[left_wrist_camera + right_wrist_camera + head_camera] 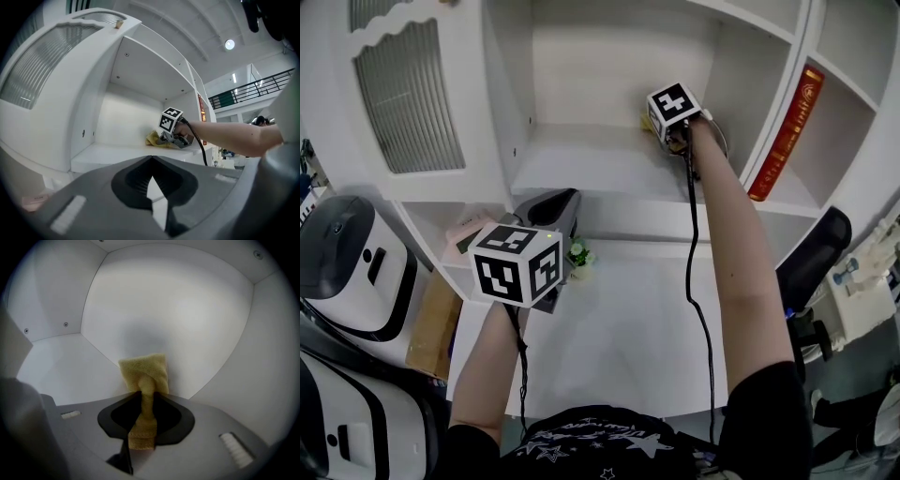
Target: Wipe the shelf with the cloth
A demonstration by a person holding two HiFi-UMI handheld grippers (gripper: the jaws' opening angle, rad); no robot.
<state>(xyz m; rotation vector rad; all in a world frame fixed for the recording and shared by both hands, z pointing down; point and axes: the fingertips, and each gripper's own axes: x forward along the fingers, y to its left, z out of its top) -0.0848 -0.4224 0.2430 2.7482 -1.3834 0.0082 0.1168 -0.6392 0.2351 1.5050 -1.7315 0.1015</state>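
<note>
White wooden shelf (581, 155), back right corner: the right hand-held gripper (140, 393) clamps a yellow terry cloth (144, 371), free end pointing straight ahead; the left hand-held gripper (151, 160), jaws together and empty, hangs lower, farther off.

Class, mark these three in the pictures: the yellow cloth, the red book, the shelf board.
yellow cloth (143, 373), right gripper view, spread front part
red book (787, 131), head view, middle of spine
shelf board (581, 155), head view, bare surface
</note>
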